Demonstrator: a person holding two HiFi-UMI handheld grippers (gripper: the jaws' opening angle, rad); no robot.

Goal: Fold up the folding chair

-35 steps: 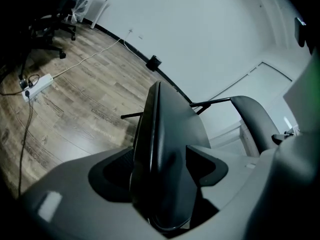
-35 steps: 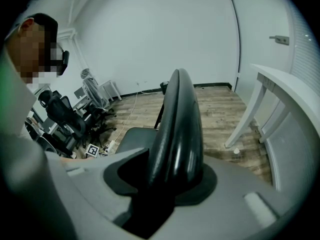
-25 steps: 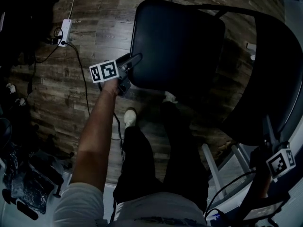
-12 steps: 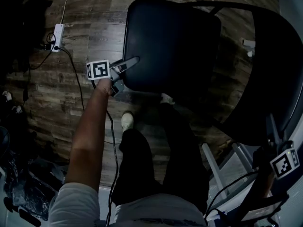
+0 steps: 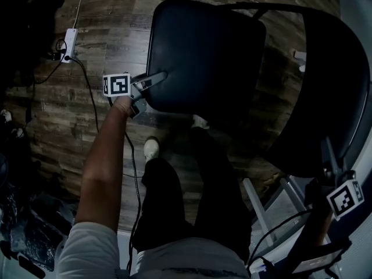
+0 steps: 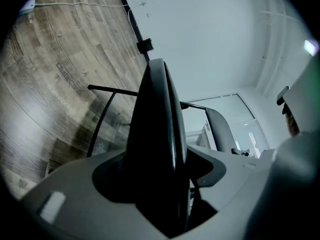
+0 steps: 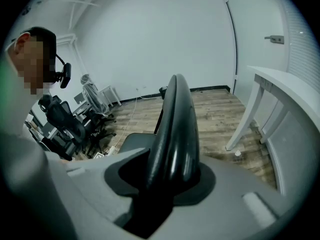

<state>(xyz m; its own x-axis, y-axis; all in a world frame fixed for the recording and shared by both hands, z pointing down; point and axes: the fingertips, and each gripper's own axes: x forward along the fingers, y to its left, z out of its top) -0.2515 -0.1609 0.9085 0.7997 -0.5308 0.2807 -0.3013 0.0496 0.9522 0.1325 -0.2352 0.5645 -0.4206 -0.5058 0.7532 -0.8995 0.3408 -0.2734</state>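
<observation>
So far the chair (image 5: 250, 68) is not folded: it stands open on the wood floor (image 5: 58, 115), close to the floor's edge where a white desk (image 7: 285, 84) stands against the wall. Its black seat (image 5: 203, 51) spreads out flat away from the backrest (image 5: 331, 97), which curves down the right side of the head view. The left gripper (image 5: 156, 81) reaches in from the left at the end of a bare arm (image 5: 104, 167) and sits at the seat's near left corner, one jaw lying over the top face and the other underneath. Its jaws are closing with the seat's edge between them. In the left gripper view the dark pad fills the gap edge-on, and the pads seem to bear on it already, though that view is too dark to be sure. A thin black frame tube (image 6: 107, 90) of the chair shows past the seat there. The right gripper (image 5: 328, 164), low at the right with its marker cube (image 5: 346, 197) facing up, is clamped on the backrest's rim, which runs up between its jaws in the right gripper view. The person's dark trouser legs and a pale shoe (image 5: 151, 149) are just in front of the seat. A white power strip (image 5: 68, 42) lies well off to the left, with a cable (image 5: 93, 92) trailing from it across the boards. Several office chairs (image 7: 65, 121) are bunched at the far wall.
</observation>
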